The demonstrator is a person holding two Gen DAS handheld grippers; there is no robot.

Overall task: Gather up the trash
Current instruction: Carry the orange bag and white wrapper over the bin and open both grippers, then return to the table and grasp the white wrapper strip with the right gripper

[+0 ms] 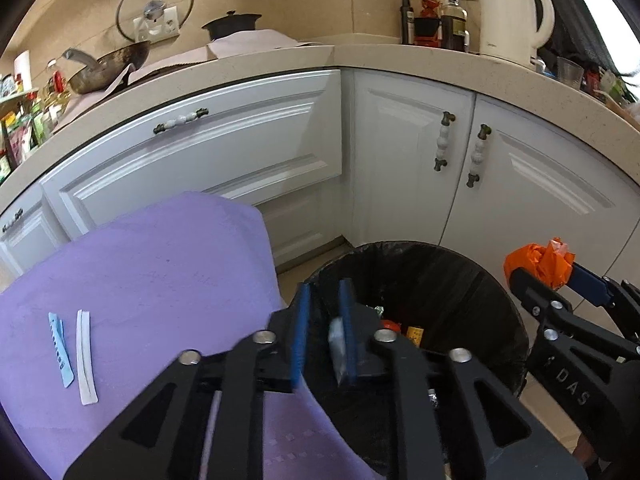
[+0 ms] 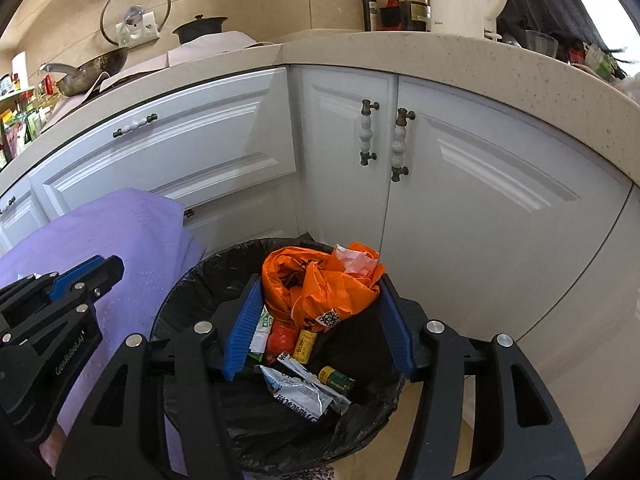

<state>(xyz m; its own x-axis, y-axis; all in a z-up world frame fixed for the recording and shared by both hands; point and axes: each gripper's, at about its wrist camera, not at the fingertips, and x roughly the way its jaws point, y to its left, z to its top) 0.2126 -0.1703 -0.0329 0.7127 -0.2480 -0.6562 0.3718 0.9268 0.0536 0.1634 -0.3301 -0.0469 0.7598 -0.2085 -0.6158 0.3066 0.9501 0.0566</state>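
Observation:
A bin with a black liner (image 1: 460, 280) (image 2: 192, 280) stands on the floor by the white cabinets, with wrappers and small cans inside. My left gripper (image 1: 324, 292) (image 2: 106, 270) hovers over the bin's left rim. Its blue pads stand a little apart, and a small pale scrap (image 1: 336, 346), blurred, lies against the right pad without being pinched. My right gripper (image 2: 320, 304) (image 1: 550, 274) is above the bin's mouth, shut on a crumpled orange plastic bag (image 2: 320, 280) (image 1: 538, 262). A light blue strip (image 1: 61, 350) and a white strip (image 1: 86, 358) lie on the purple cloth (image 1: 152, 280).
The purple-covered surface (image 2: 120, 232) sits just left of the bin. White corner cabinets (image 1: 400, 152) rise close behind. On the worktop (image 1: 400, 58) are a white kettle (image 1: 512, 16), bottles (image 1: 454, 20), a pan (image 1: 108, 68) and a black pot (image 1: 230, 26).

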